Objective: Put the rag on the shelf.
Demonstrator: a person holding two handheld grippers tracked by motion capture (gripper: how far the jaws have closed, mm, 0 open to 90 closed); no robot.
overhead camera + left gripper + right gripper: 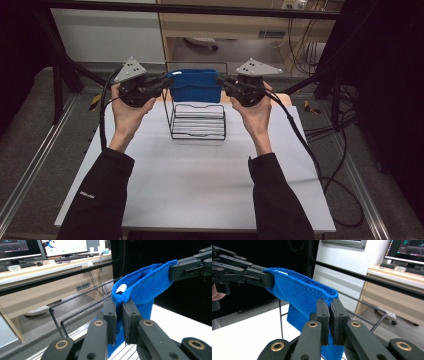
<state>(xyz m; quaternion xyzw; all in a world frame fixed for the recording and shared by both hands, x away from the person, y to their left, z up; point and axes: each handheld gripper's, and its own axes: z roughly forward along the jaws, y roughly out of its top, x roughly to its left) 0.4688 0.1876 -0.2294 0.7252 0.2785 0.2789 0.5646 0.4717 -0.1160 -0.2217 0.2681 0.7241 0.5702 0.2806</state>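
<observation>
Blue towel held stretched between two pairs of tongs above the wire rack.

The left tongs (164, 81) are clenched on one top corner of the blue towel (195, 86), and the right tongs (223, 81) are clenched on the opposite corner; in both gripper views the pads pinch the cloth's hemmed edge with almost no gap between them. The towel hangs between them, raised over the far end of the black wire rack (198, 121), which stands on the white worktop (200, 175).
</observation>
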